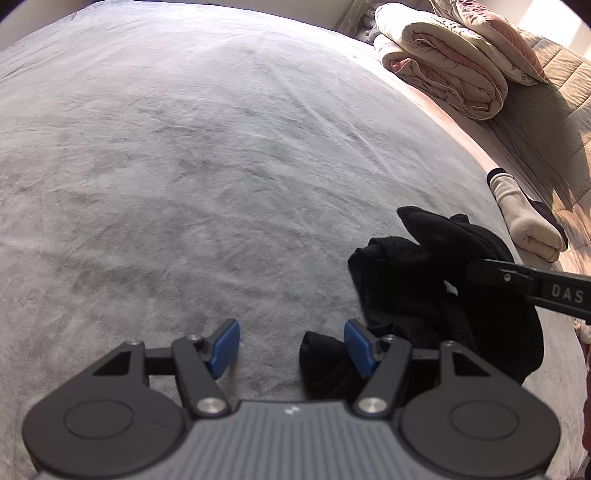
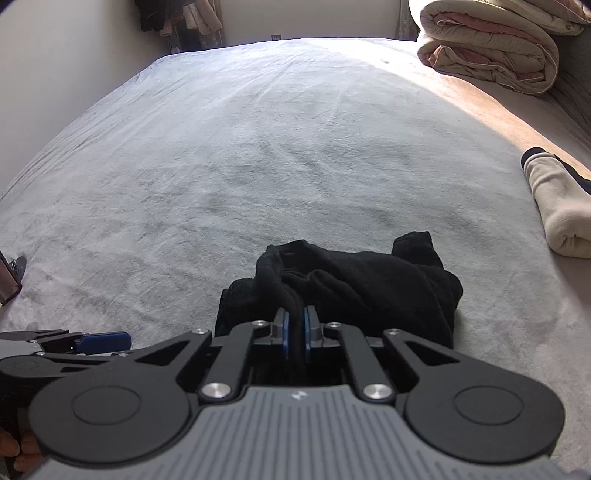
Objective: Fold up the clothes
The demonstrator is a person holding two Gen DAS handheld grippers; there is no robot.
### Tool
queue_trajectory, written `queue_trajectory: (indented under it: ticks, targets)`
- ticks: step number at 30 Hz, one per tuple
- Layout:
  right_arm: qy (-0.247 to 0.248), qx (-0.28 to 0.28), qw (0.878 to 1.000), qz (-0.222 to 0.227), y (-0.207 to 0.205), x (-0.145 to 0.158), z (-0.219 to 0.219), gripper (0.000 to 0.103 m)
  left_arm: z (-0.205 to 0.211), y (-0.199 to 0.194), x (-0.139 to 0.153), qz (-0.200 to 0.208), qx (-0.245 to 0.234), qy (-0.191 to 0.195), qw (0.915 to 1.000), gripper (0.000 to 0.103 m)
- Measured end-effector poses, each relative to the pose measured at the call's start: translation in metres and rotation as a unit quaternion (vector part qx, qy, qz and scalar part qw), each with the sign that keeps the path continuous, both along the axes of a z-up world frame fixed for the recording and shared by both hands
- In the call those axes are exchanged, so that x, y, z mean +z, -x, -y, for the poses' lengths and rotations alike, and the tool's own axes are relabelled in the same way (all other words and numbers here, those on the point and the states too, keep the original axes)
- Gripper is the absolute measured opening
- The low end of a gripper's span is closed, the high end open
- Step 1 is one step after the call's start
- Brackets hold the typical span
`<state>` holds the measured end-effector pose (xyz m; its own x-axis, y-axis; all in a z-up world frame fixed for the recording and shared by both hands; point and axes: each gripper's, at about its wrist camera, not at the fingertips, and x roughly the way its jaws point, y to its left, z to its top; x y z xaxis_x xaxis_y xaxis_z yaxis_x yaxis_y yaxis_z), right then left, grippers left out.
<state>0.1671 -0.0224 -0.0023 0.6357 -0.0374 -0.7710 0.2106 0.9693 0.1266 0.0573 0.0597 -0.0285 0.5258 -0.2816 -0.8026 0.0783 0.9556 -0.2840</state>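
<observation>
A crumpled black garment [image 2: 354,284] lies on the grey bedspread [image 2: 258,147]; in the left wrist view it [image 1: 424,288] lies at the lower right. My right gripper [image 2: 295,328] is shut on a fold at the garment's near edge. It enters the left wrist view as a black arm [image 1: 532,284] from the right. My left gripper [image 1: 291,347] is open and empty, low over the bed, with a corner of the garment by its right pad [image 1: 356,347]. It shows side-on in the right wrist view [image 2: 107,341].
A rolled cream garment with a dark cuff [image 2: 557,206] lies to the right; it shows in the left wrist view [image 1: 524,218]. A folded beige and pink quilt [image 1: 454,59] sits at the far right of the bed. Hanging clothes [image 2: 177,18] stand by the far wall.
</observation>
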Motion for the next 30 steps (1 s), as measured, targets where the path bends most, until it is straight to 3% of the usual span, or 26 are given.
queue_trajectory:
  ticks: [6,11,17,30]
  targets:
    - [-0.043,-0.022,0.999,0.016,0.051,0.01,0.008,0.008,0.012,0.011,0.004,0.013,-0.025,0.019,0.9994,0.063]
    - [-0.068,-0.034,0.997,0.024,0.085,0.011,0.012,0.008,0.023,0.024,0.008,0.0,-0.033,0.021,0.9993,0.063]
    - [-0.1,-0.054,0.993,0.044,0.123,0.011,0.021,0.008,0.039,0.045,0.024,-0.007,-0.058,0.036,0.9976,0.07]
    - [-0.205,-0.154,0.963,0.082,0.188,-0.019,0.08,0.007,0.085,0.052,0.033,-0.01,-0.075,0.011,0.9971,0.072]
